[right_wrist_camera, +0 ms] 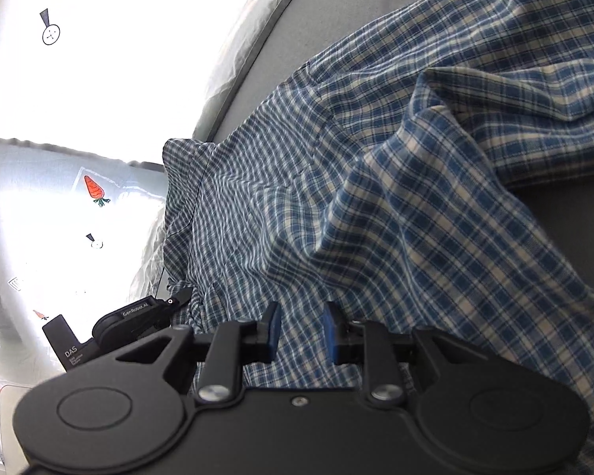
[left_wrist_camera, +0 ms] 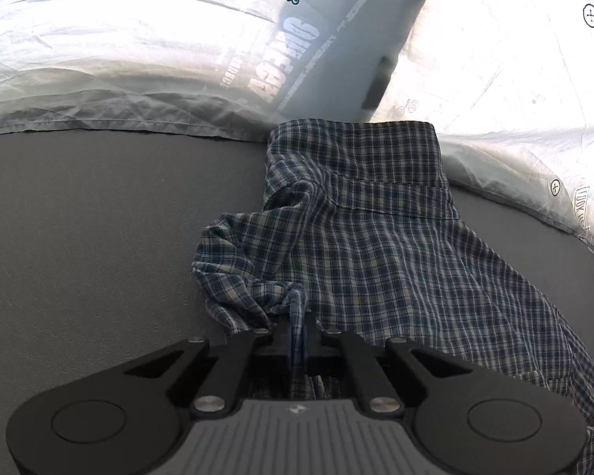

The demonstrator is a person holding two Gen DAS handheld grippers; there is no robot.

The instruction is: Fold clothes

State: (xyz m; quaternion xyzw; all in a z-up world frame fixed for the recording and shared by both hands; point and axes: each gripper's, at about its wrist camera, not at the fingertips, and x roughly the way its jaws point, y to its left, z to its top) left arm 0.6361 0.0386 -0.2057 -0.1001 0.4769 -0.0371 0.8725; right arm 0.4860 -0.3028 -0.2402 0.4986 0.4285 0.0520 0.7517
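Observation:
A blue and white plaid shirt point(left_wrist_camera: 376, 237) lies crumpled on a grey surface point(left_wrist_camera: 79, 237), its collar end toward the far side. My left gripper point(left_wrist_camera: 297, 330) is shut on a bunched fold at the shirt's near left edge, with cloth pinched between the pads. In the right wrist view the same shirt point(right_wrist_camera: 376, 158) fills the middle and right. My right gripper point(right_wrist_camera: 303, 330) holds a fold of it, and the cloth fills the narrow gap between the blue pads point(right_wrist_camera: 274, 328). The left gripper point(right_wrist_camera: 180, 297) shows at the lower left, gripping the shirt's edge.
A white sheet point(left_wrist_camera: 118, 39) printed with small button marks borders the grey surface at the back. A grey-blue pillow point(left_wrist_camera: 328, 51) with a carrot print and lettering lies just behind the shirt's collar. Bare grey surface point(right_wrist_camera: 566, 229) extends to the right of the shirt.

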